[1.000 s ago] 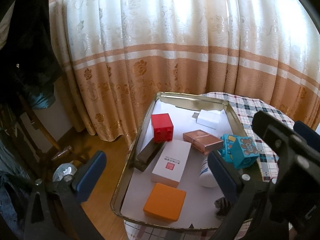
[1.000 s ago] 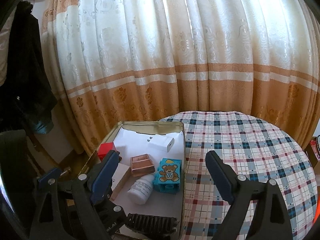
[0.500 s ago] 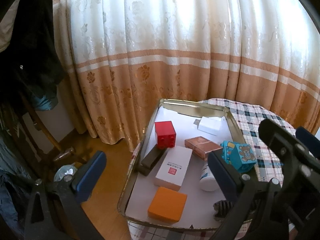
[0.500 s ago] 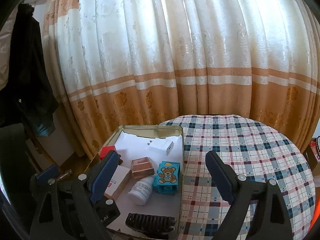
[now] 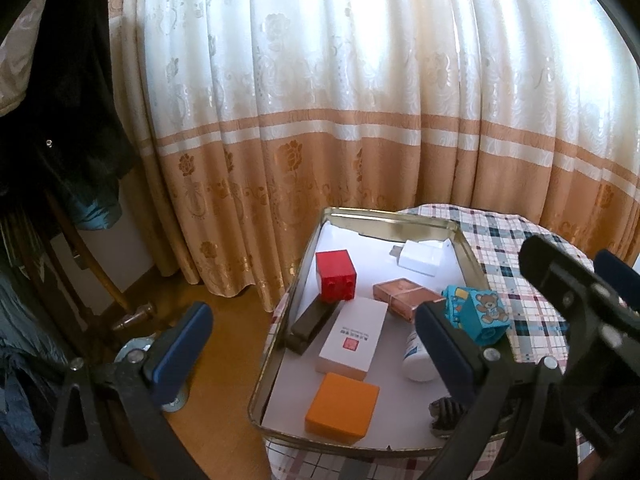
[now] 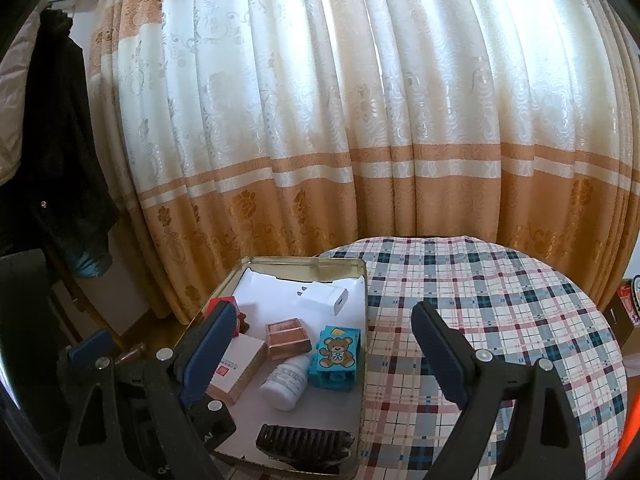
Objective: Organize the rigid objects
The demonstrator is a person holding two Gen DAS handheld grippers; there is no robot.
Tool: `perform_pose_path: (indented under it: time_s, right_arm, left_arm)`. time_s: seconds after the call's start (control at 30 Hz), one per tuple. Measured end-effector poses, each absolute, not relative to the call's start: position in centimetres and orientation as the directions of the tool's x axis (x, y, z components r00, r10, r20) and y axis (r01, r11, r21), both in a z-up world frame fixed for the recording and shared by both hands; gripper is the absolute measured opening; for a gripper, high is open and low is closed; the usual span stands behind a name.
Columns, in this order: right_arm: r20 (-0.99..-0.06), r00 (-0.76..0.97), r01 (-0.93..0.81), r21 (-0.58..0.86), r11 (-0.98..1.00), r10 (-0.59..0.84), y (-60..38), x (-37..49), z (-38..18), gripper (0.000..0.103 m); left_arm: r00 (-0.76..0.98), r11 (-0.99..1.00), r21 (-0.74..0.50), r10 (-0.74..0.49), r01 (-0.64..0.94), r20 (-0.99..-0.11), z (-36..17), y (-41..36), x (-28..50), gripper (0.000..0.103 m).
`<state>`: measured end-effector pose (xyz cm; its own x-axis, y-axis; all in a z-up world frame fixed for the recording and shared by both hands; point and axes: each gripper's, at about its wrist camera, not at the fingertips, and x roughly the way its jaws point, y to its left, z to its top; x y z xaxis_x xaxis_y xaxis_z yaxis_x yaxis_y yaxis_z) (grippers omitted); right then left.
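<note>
Left gripper (image 5: 310,342) gaping wide, gripping nothing, hovering above the tin tray's (image 5: 394,222) left rim; exposing an orange box (image 5: 342,407) nearest and a red cube (image 5: 336,275) beyond. Right gripper (image 6: 322,346) likewise spread and empty, facing the tray's right rim; revealing the plaid tablecloth (image 6: 500,304) ahead-right, hiding the orange box, showing bear block (image 6: 337,354) and white bottle (image 6: 285,382) between the fingers.

Red block (image 5: 335,275), orange box (image 5: 342,407), teal bear block (image 6: 337,353); plaid tablecloth (image 6: 500,300); cream-and-tan floral curtain (image 6: 360,120).
</note>
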<state>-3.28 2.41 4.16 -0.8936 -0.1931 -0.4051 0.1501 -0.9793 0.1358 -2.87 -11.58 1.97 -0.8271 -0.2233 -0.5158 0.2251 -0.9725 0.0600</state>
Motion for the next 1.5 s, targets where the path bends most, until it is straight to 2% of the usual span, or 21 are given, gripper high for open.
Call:
perform_pose_path:
  time_s: [0.43,0.8,1.1,1.5]
  right_arm:
    - [-0.378,-0.907,0.144,0.132,-0.981,-0.183,2.6,-2.7,4.9,0.091]
    - [-0.370,-0.911,0.137,0.145,-0.980,-0.182,3.4,-2.3,5.0,0.091]
    - [-0.362,-0.915,0.133,0.147,-0.980,-0.178,3.5,-1.9,5.1,0.091]
    - [-0.358,-0.917,0.128,0.153,-0.980,-0.176,3.7,-1.7,5.2,0.091]
  left_arm:
    - [-0.836,-0.970,0.088,-0.241,0.227,-0.493,3.0,-11.3,-2.5,0.102]
    - [-0.821,-0.973,0.070,-0.222,0.219,-0.526,2.6,-11.7,-2.5,0.102]
    - [-0.837,-0.966,0.110,-0.256,0.232,-0.483,3.0,-11.2,-2.0,0.103]
    - [-0.834,-0.962,0.097,-0.270,0.255,-0.481,3.2,-11.6,-2.0,0.103]
